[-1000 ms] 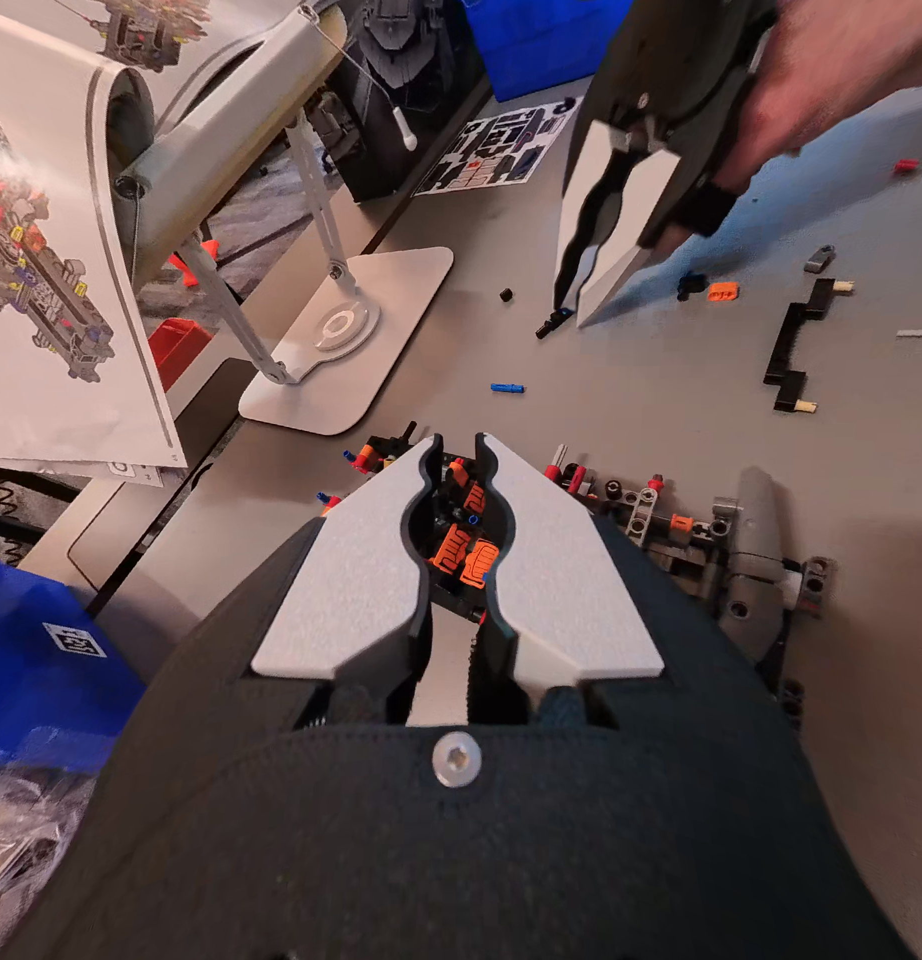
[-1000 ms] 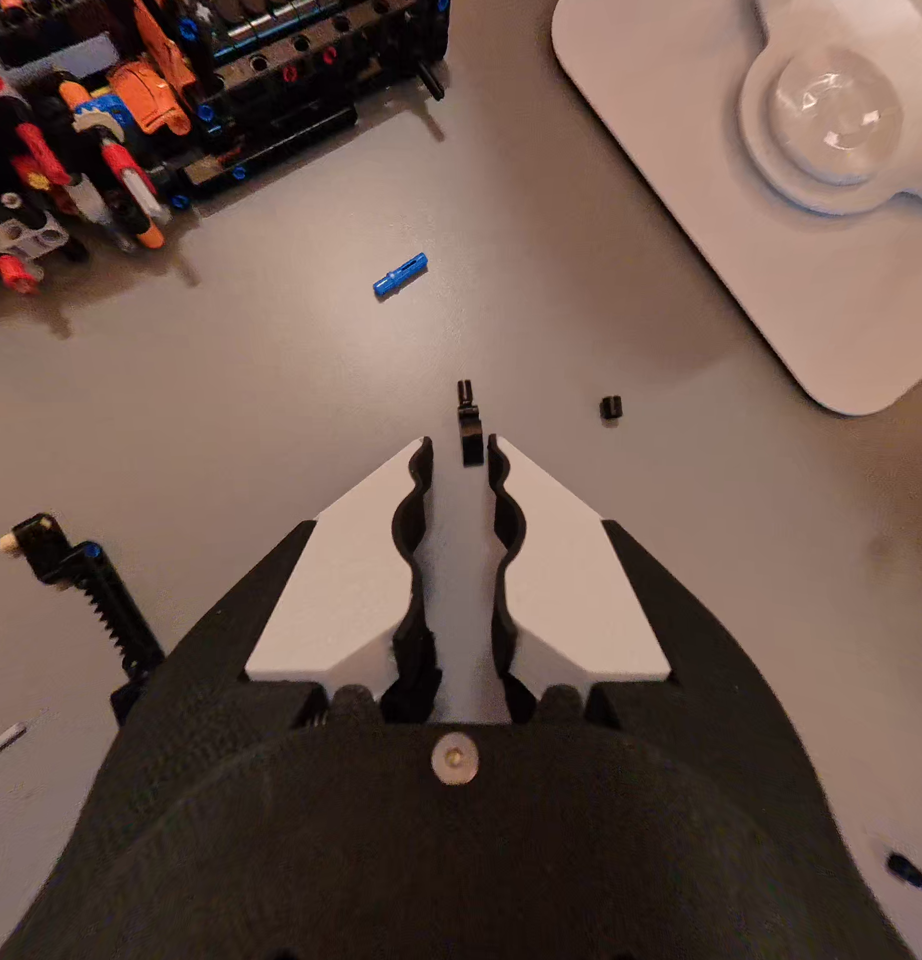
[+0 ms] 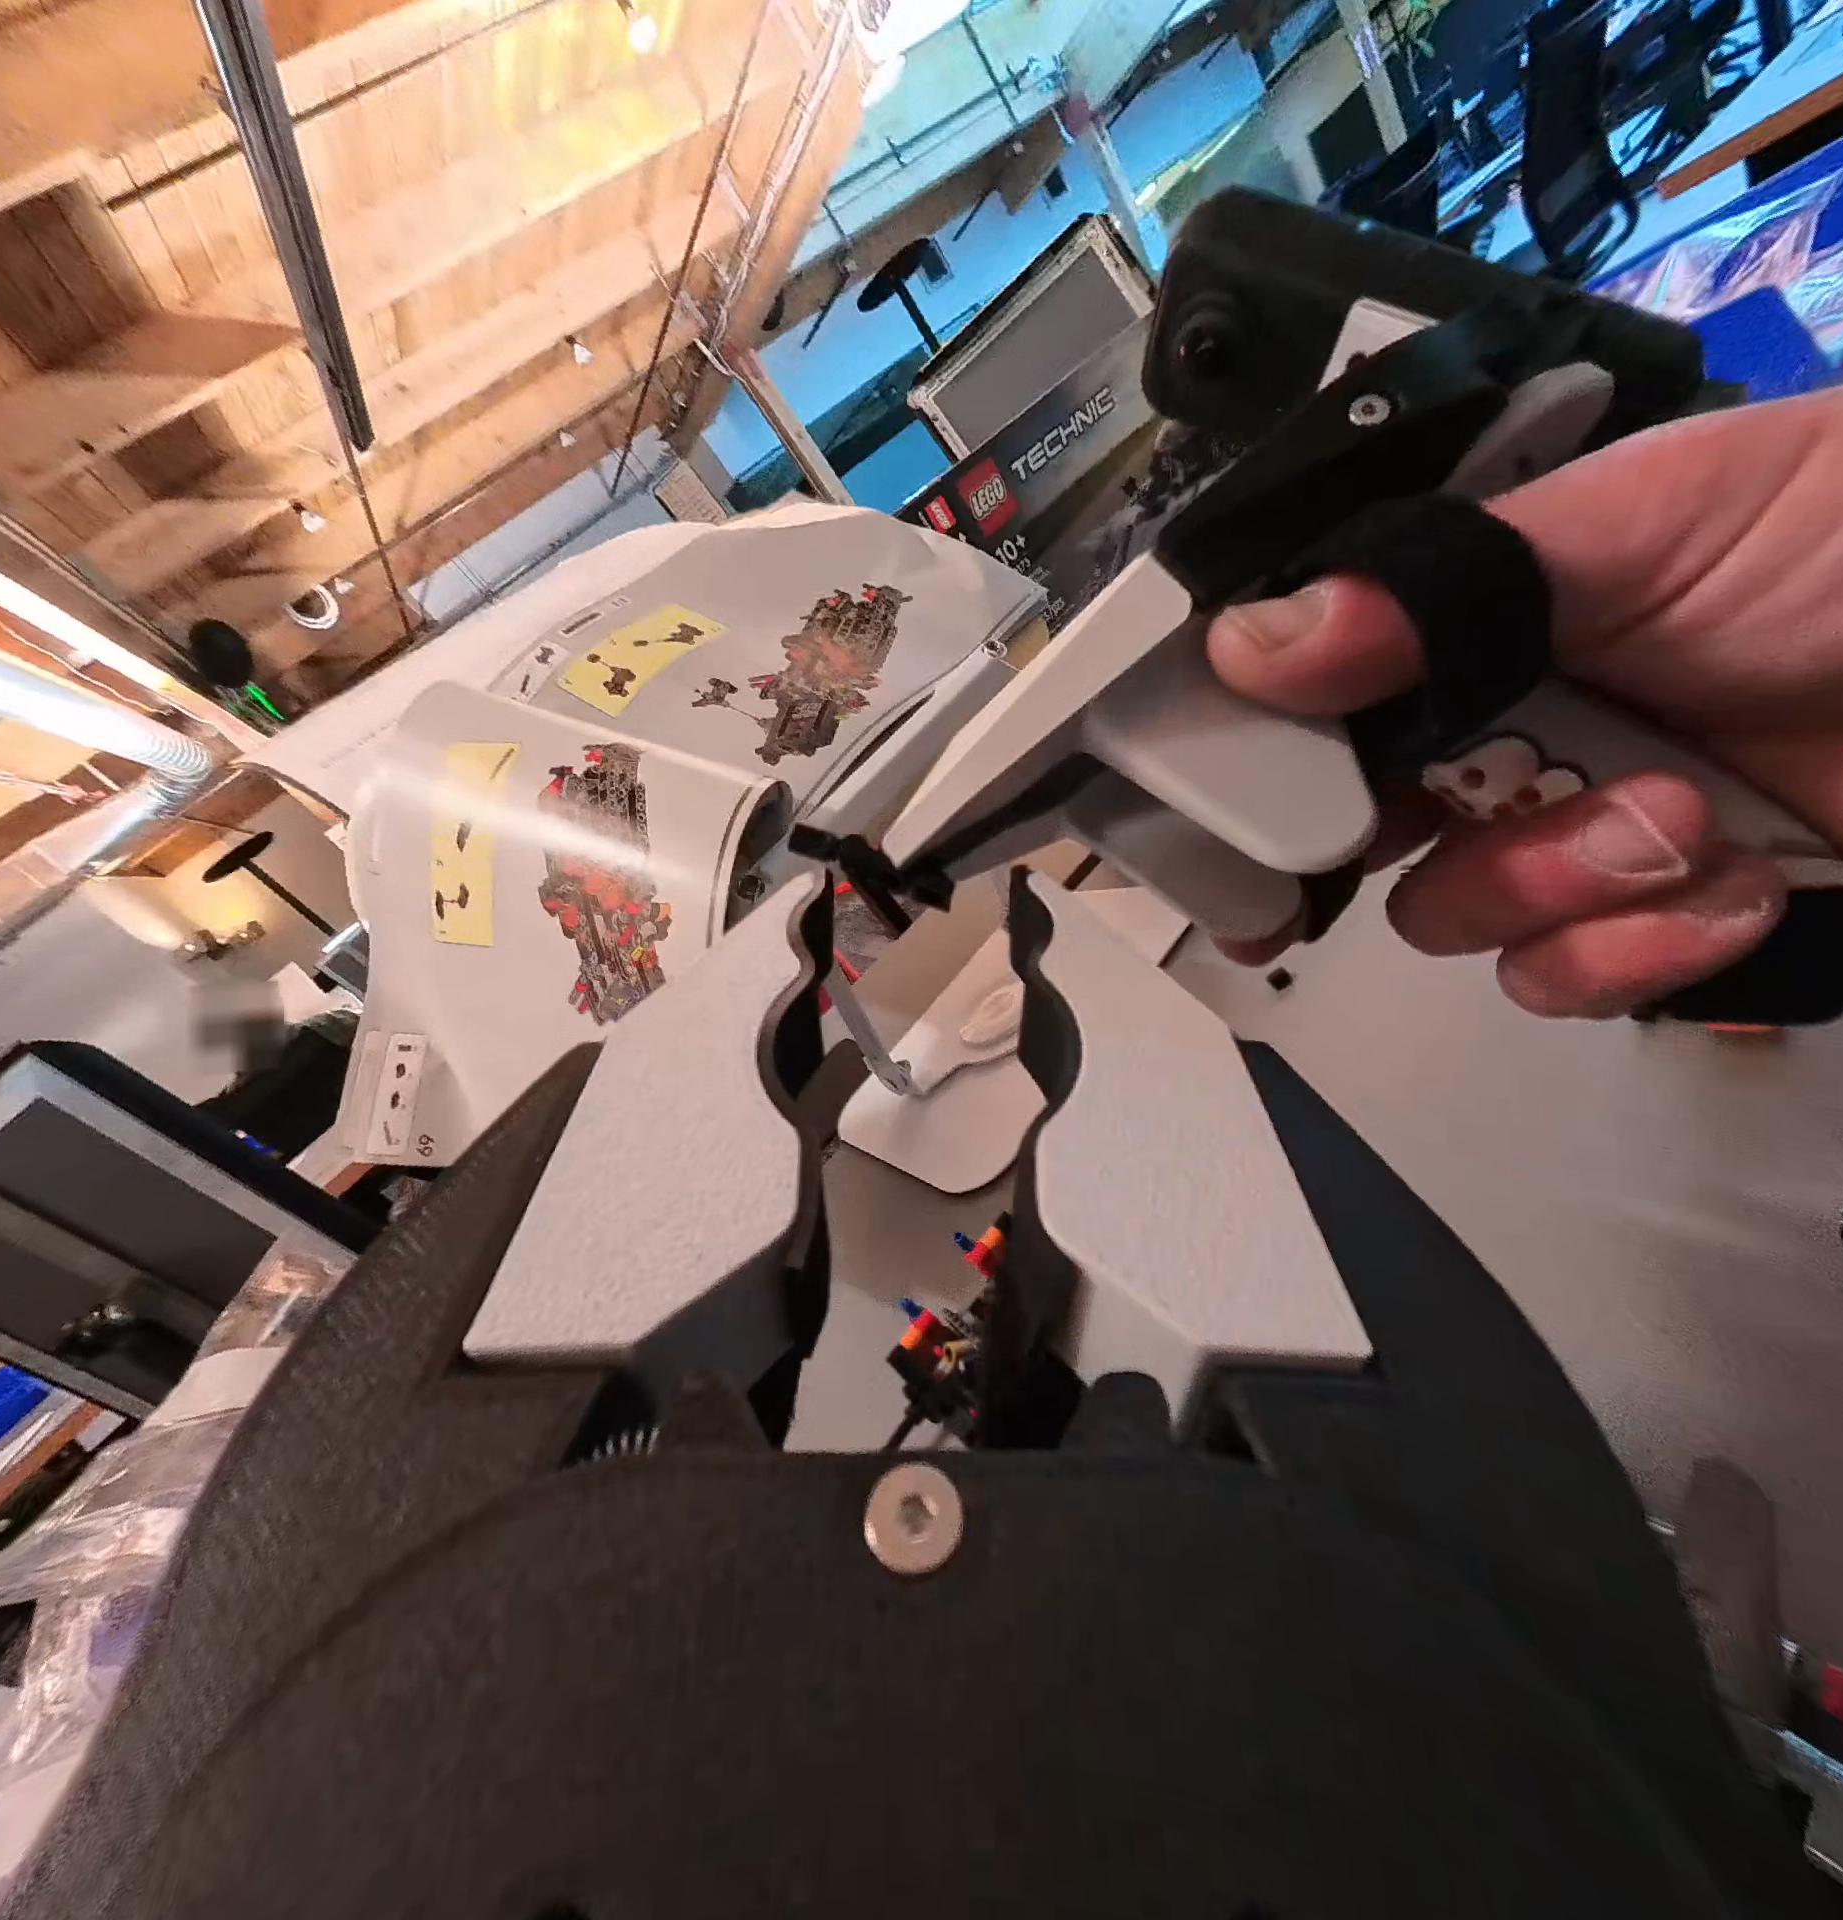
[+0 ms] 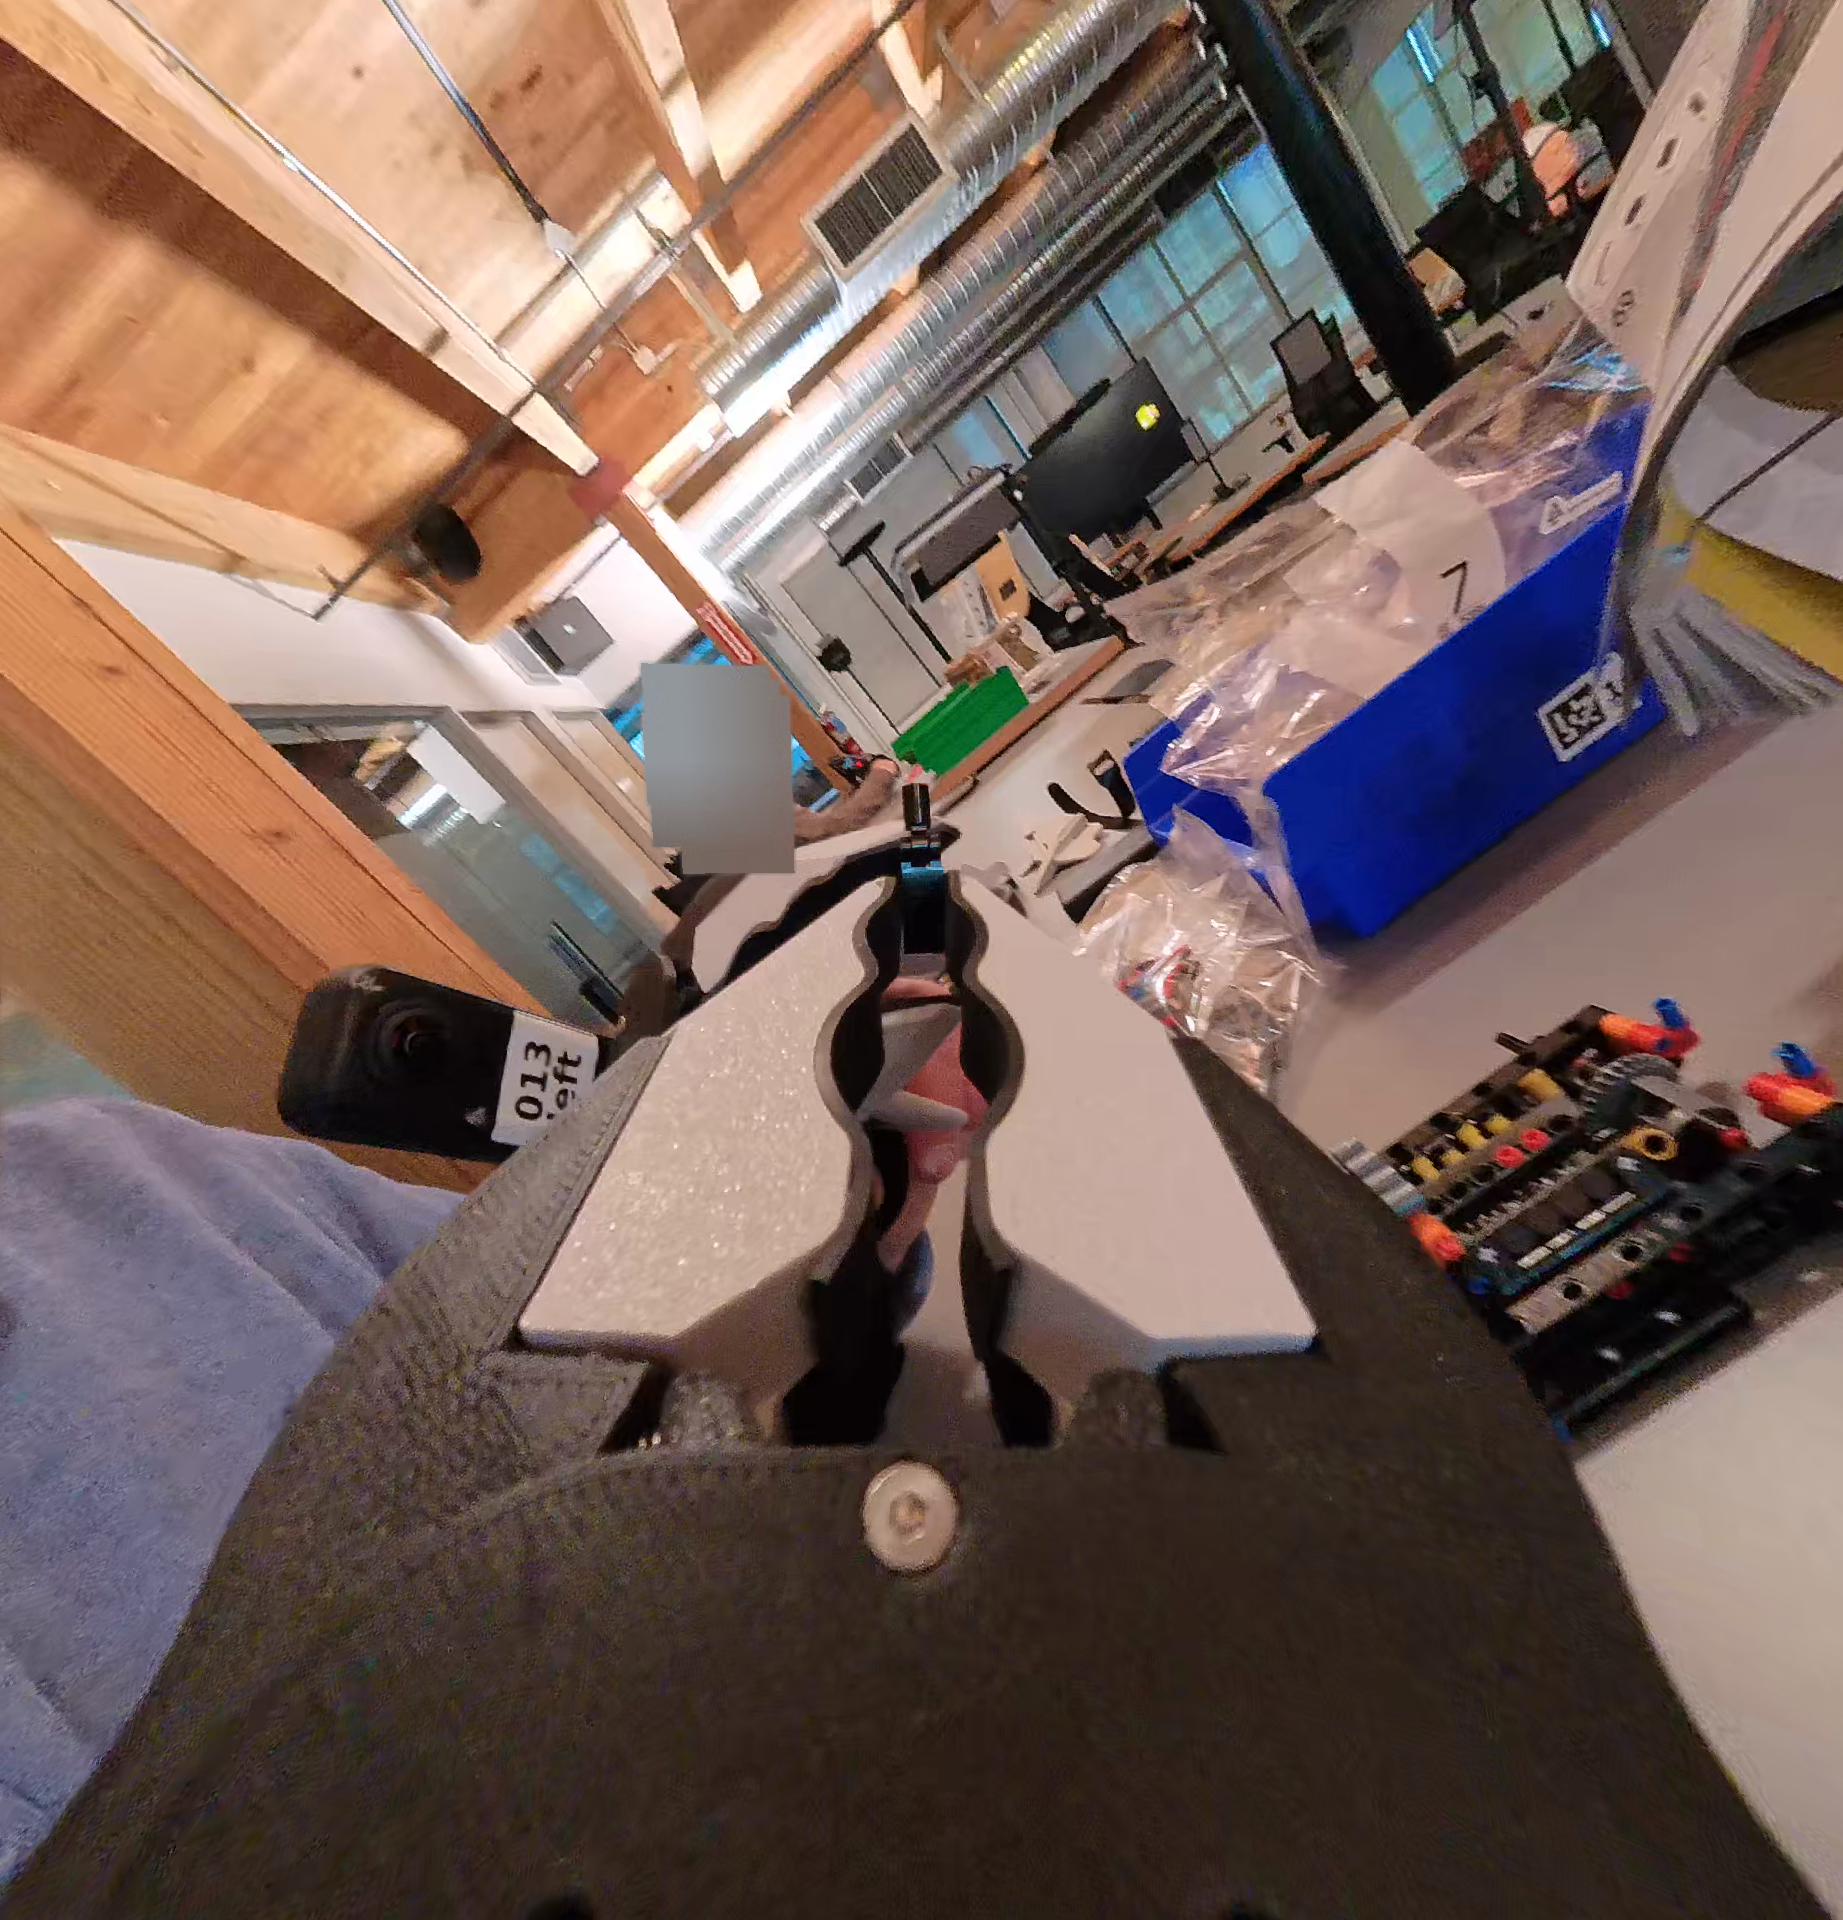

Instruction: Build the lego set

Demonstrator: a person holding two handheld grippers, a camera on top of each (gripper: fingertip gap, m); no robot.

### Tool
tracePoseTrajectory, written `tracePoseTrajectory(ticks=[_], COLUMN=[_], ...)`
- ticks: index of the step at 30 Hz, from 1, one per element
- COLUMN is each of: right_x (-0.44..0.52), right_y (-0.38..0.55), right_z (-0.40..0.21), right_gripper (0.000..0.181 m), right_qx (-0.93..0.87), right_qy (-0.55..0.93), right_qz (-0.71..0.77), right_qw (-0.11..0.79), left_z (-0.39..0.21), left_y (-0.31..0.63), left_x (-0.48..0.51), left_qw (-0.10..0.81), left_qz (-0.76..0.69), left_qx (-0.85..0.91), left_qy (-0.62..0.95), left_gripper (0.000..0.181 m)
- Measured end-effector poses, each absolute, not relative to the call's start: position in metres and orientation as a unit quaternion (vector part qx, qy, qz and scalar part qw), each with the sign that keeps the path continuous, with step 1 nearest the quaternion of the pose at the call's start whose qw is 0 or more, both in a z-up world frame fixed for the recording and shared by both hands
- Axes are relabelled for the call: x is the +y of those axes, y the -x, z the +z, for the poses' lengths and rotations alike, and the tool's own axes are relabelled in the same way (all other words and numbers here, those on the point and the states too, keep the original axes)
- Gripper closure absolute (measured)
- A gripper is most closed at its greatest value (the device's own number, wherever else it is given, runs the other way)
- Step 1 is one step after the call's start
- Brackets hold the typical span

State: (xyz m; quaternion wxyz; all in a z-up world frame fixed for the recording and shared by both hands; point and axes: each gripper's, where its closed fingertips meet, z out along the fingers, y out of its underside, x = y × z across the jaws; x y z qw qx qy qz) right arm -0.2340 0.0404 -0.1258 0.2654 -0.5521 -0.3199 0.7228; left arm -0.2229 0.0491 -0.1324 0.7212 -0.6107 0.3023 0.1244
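My right gripper point(image 4: 922, 891) is shut on a small black connector piece point(image 4: 915, 831) that sticks out past its tips, held up in the air. In the left wrist view a hand holds that right gripper point(image 3: 901, 868), and the black piece point(image 3: 844, 854) points at the gap between my left fingertips. My left gripper point(image 3: 917, 914) is open and empty, raised above the table, with the piece just at its tips. The partly built black Lego model with orange and red parts lies on the grey table point(image 4: 1623, 1174) and shows low between my left fingers point(image 3: 948, 1340).
An open instruction booklet point(image 3: 605, 862) rests on a white stand point(image 3: 948, 1101) ahead. The set's box point(image 3: 1042, 468) stands behind it. A blue bin point(image 4: 1416, 748) and clear plastic bags point(image 4: 1208, 935) lie on the table's far side. The left gripper's camera point(image 4: 408, 1070) is close by. Left and right tips are no more than a few centimetres apart.
The right gripper has closed on the black piece and lifted it off the table. The left gripper has risen away from the model and opened wider. Both now tilt upward and meet.
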Motion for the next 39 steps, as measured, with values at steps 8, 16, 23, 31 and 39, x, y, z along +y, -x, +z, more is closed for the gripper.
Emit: tracePoseTrajectory(ticks=[8,16,23,31,39], right_x=[0.032,0.028,0.014,0.0,-0.009], right_y=[0.243,0.247,0.24,0.228,0.213], right_z=[-0.118,-0.115,-0.121,-0.137,-0.155], right_gripper=[0.176,0.176,0.176,0.176,0.172], right_qx=[-0.293,-0.279,-0.328,-0.394,-0.428], right_qy=[0.533,0.526,0.521,0.544,0.58], right_qz=[0.752,0.769,0.766,0.725,0.68], right_qw=[0.253,0.234,0.184,0.155,0.135], left_z=[-0.125,-0.12,-0.127,-0.142,-0.16], left_y=[0.23,0.233,0.221,0.208,0.194], left_x=[0.047,0.043,0.032,0.019,0.011], left_qw=[0.733,0.739,0.707,0.671,0.648], left_qz=[0.12,0.133,0.15,0.122,0.093], left_qx=[0.287,0.294,0.397,0.467,0.498], left_qy=[0.605,0.591,0.565,0.563,0.569], left_gripper=[0.152,0.154,0.161,0.17,0.171])
